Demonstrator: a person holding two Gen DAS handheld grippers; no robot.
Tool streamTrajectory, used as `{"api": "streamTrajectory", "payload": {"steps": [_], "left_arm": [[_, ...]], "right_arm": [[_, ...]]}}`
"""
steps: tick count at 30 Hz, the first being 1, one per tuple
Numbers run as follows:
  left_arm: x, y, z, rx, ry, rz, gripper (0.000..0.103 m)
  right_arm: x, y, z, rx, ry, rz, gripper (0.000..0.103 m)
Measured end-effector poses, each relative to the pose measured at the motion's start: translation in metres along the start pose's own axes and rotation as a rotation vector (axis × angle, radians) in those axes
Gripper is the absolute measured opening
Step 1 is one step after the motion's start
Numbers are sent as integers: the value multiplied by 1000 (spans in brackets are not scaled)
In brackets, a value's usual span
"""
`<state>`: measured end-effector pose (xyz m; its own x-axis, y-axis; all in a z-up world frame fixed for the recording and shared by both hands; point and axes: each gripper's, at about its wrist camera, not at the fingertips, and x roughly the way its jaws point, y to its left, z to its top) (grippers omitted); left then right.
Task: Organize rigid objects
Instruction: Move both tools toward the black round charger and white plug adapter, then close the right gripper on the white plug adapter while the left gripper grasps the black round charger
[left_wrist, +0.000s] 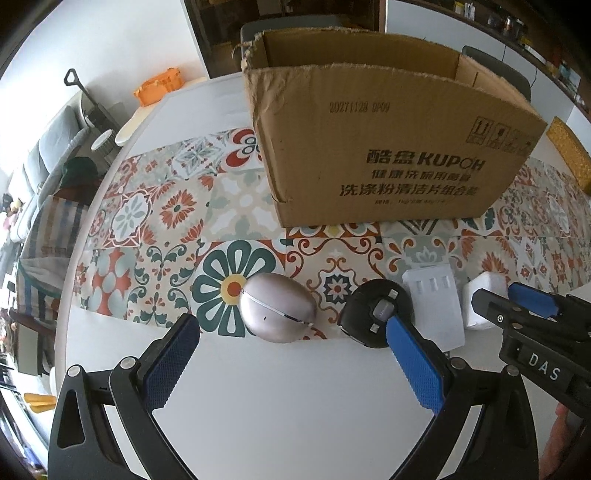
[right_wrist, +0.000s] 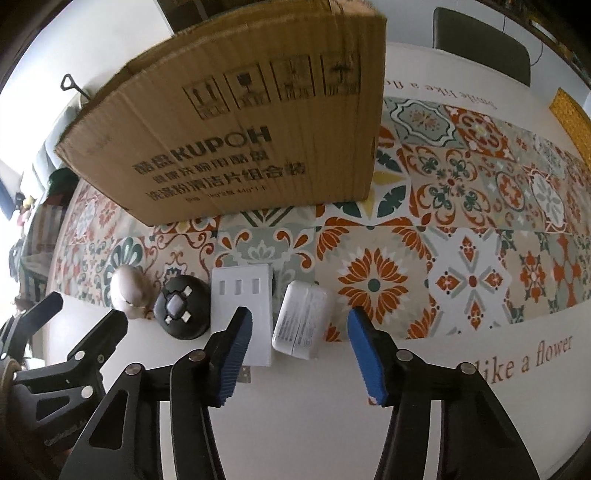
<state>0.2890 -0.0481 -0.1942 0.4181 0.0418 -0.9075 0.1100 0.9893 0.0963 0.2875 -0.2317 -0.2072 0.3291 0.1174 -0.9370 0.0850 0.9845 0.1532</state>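
Note:
Four items lie in a row at the runner's near edge: a silver egg-shaped case (left_wrist: 277, 312) (right_wrist: 130, 291), a black round disc (left_wrist: 373, 314) (right_wrist: 181, 312), a white flat socket panel (left_wrist: 436, 308) (right_wrist: 242, 314) and a white power adapter (left_wrist: 484, 304) (right_wrist: 303, 319). An open cardboard box (left_wrist: 384, 147) (right_wrist: 236, 140) stands behind them. My left gripper (left_wrist: 291, 332) is open, just short of the silver case. My right gripper (right_wrist: 301, 328) is open, its fingers either side of the adapter's near end; it shows in the left wrist view (left_wrist: 517, 302).
A patterned floral runner (left_wrist: 166, 218) (right_wrist: 480, 229) crosses the white round table (left_wrist: 288, 406) (right_wrist: 332, 424). A yellow textured pad (left_wrist: 570, 151) (right_wrist: 570, 118) lies at the far right. A grey chair (right_wrist: 484, 44) stands behind the table. An orange object (left_wrist: 159, 86) sits far left.

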Motion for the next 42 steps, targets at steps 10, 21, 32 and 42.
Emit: {"api": "streamTrajectory", "payload": {"steps": [10,21,32,42], "left_arm": [[11,-7,4,14,18,-5,103],[19,-3,3,3,36,14,103],[12,-2,-3,13,19,-4,103],[-5,-23,-20,210,-82,-64,103]], "right_arm": [[22,-2,0,29,25,-5,44],[45,14,-2,4,29,-51,30],[50,20,-11,3,17,-26,30],[14,24,-36,19,-25,11,30]]}}
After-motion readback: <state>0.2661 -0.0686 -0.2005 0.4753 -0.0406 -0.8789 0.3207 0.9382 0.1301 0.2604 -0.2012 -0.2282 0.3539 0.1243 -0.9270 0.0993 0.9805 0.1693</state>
